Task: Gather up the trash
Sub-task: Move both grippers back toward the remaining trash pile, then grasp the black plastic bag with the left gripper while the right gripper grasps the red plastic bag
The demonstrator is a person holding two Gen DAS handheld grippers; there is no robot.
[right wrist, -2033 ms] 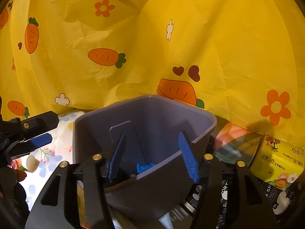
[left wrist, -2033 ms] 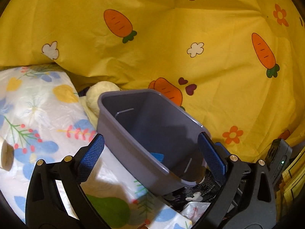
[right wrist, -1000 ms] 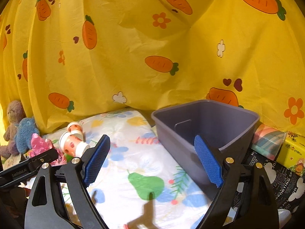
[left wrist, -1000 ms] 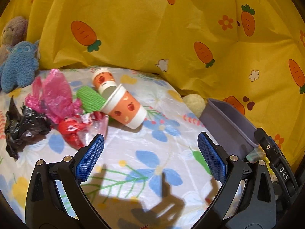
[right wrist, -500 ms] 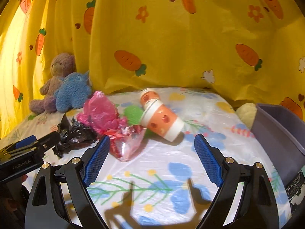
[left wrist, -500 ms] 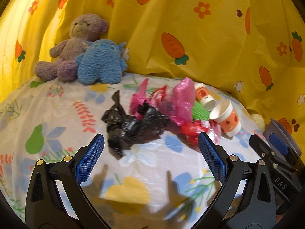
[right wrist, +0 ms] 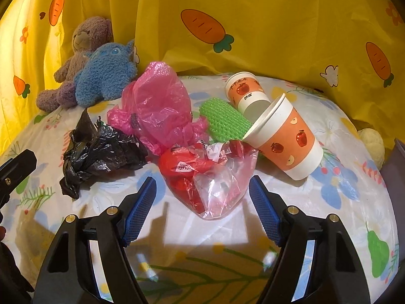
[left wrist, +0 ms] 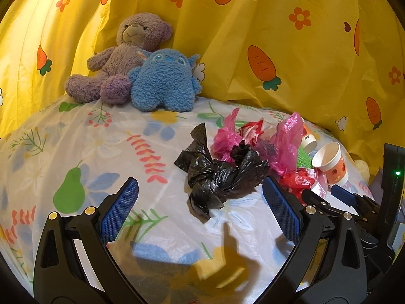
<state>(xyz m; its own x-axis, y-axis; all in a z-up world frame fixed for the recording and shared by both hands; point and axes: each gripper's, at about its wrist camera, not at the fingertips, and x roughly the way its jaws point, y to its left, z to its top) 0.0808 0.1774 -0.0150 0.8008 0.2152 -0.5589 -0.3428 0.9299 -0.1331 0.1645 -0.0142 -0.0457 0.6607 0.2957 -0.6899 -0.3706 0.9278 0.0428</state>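
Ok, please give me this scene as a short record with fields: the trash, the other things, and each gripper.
surface: floral sheet
trash: black bag; pink bag; red wrapper; green mesh; two cups, lying on their sides
bin: grey edge at far right
toys: bear, blue plush, at the back
left gripper: open, empty, facing black bag
right gripper: jaws closing, red wrapper just ahead, pads not touching it

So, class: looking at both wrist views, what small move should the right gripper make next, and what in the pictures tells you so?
Probably ease the right gripper forward and down over the red and clear plastic wrapper. That wrapper lies loose on the floral sheet just ahead of the closing jaws, nothing yet between them. The left gripper faces the black bag.
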